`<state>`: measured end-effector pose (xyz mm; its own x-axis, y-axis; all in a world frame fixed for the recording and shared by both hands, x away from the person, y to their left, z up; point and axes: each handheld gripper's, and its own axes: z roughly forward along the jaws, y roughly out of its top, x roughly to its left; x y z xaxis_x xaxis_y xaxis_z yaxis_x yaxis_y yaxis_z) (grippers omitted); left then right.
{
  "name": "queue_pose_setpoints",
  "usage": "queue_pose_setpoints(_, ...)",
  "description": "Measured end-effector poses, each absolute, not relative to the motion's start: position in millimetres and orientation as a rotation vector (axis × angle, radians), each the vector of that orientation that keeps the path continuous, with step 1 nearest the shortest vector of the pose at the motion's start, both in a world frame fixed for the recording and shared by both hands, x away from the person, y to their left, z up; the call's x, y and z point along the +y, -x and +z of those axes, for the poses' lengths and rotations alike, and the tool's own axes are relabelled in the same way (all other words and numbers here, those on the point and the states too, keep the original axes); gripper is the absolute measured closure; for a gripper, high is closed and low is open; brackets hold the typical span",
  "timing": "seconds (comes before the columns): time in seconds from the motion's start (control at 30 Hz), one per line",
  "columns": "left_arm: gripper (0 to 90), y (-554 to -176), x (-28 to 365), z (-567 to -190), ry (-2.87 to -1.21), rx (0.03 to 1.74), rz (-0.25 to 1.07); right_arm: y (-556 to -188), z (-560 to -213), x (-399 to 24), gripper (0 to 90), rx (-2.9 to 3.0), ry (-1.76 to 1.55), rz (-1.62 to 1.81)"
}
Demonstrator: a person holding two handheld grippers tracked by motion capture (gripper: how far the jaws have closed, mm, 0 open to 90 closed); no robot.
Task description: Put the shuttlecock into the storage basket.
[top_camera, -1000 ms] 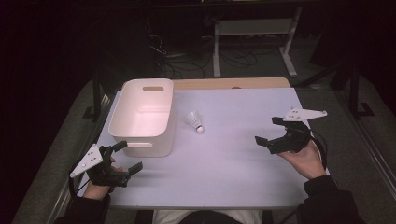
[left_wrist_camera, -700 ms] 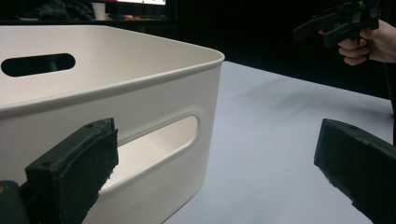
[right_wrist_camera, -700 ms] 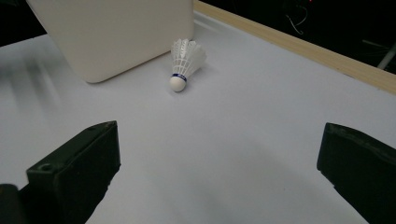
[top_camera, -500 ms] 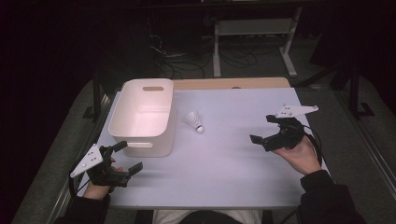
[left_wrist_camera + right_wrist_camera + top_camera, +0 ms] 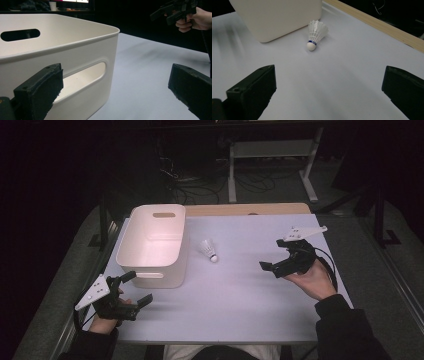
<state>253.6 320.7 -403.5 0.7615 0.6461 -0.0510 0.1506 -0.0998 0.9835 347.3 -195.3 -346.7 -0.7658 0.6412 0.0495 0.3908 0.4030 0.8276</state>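
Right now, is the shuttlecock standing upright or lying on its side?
On its side. The shuttlecock lies on the table beside the bin, cork toward the right gripper.

I see dark long sleeves point(image 5: 345, 325) on both of the person's forearms, reaching to the wrists. My left black two-jaw handheld gripper point(image 5: 134, 289) carries a pale grey three-cornered plate point(image 5: 93, 292) dotted with small dark holes; my right black two-jaw handheld gripper point(image 5: 273, 256) wears a matching one. A thin black cable point(image 5: 330, 266) loops out from the right unit around the hand. Up close, the left gripper view shows blocky matte-black pads point(image 5: 40, 92) with a rough, slightly pitted face and a small round screw recess on top; the right gripper view shows the same.
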Motion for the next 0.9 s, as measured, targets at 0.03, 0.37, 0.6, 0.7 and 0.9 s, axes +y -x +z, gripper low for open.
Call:
queue_pose_setpoints(0.03, 0.0, -254, 321, -404, -1.647, 0.645, 0.469, -348, -346, -194, 0.0, 2.391, -0.899, 1.294)
queue_pose_setpoints(0.37, 0.0, -253, 321, -404, -1.647, 0.643, 0.469, -352, -344, -187, 0.0, 2.416, -0.878, 1.281)
queue_pose_setpoints(0.6, 0.0, -254, 321, -404, -1.649, 0.642, 0.468, -355, -346, -182, 0.0, 2.444, -0.879, 1.277)
queue_pose_setpoints(0.7, 0.0, -253, 321, -404, -1.649, 0.642, 0.468, -358, -345, -178, 0.0, 2.457, -0.872, 1.273)
queue_pose_setpoints(0.9, 0.0, -253, 321, -404, -1.651, 0.639, 0.468, -363, -344, -171, 0.0, 2.48, -0.86, 1.257)
